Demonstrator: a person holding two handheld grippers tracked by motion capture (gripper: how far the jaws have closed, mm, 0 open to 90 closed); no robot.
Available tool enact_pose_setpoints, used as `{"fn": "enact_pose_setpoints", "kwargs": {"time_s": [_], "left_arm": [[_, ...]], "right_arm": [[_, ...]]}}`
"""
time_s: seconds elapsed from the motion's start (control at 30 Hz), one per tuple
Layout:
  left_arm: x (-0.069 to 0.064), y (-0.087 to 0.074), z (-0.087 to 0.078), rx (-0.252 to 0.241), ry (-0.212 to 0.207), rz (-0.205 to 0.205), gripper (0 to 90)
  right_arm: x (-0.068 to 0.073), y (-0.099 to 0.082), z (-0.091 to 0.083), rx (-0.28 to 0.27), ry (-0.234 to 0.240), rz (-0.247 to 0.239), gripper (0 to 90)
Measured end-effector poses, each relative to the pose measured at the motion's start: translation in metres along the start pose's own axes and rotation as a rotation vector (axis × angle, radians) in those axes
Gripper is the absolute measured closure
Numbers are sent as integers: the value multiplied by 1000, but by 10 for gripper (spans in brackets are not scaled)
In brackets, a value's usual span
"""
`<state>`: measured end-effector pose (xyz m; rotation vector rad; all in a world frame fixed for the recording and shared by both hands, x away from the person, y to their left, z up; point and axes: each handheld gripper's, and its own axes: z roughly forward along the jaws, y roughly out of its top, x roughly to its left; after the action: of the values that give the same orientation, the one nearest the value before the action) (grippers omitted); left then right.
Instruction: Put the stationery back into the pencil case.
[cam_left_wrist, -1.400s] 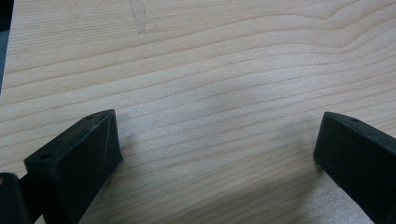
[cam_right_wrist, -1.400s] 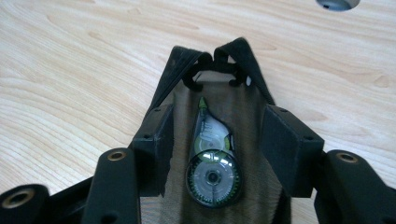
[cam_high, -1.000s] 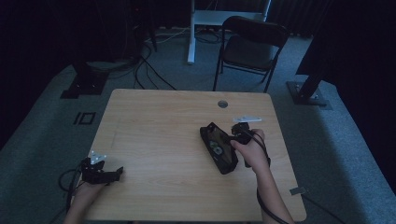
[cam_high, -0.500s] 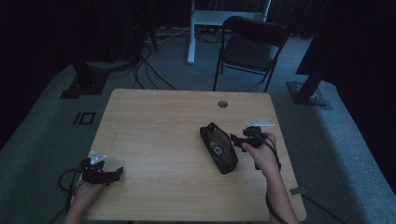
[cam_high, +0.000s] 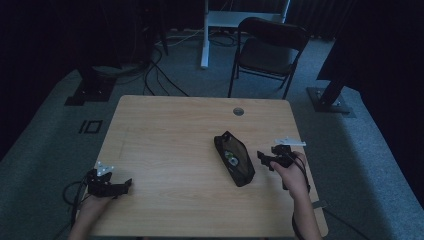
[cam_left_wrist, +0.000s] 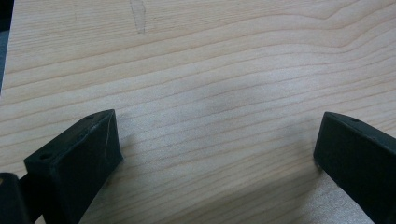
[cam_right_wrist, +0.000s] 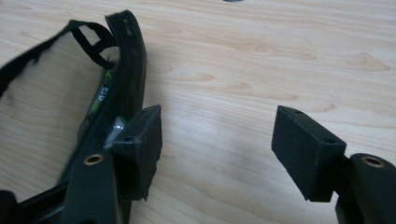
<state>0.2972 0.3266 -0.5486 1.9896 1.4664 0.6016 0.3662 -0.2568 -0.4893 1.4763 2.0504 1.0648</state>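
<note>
A black mesh pouch (cam_high: 234, 158) lies unzipped on the wooden table (cam_high: 170, 135), with something green and white inside it. My right gripper (cam_high: 263, 159) hovers just right of the pouch, apart from it. Its jaws have just been opening and hold nothing. In the right gripper view the pouch (cam_right_wrist: 70, 88) lies left of the right gripper (cam_right_wrist: 217, 154), close beside the left finger. My left gripper (cam_high: 124, 186) rests near the table's front left corner. The left gripper (cam_left_wrist: 215, 154) stands open over bare wood.
A round grommet hole (cam_high: 238, 111) sits near the table's far edge. Beyond the table stand a black folding chair (cam_high: 267, 50) and a white desk leg (cam_high: 204, 35). Cables run across the grey carpet at the left.
My right gripper has drawn away from the pouch to the right and toward the near edge. The pouch stays on the table. The left gripper has not moved.
</note>
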Motion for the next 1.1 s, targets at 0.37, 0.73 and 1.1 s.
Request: {"fn": "enact_pose_setpoints", "kwargs": {"time_s": [0.37, 0.73, 1.1], "left_arm": [[0, 0, 0, 0, 0, 0, 7], [0, 0, 0, -2, 0, 0, 7], [0, 0, 0, 0, 0, 2, 7]], "right_arm": [[-16, -23, 0, -8, -18, 46, 277], [-27, -48, 1, 33, -73, 37, 141], [-25, -64, 3, 22, -99, 45, 140]]}}
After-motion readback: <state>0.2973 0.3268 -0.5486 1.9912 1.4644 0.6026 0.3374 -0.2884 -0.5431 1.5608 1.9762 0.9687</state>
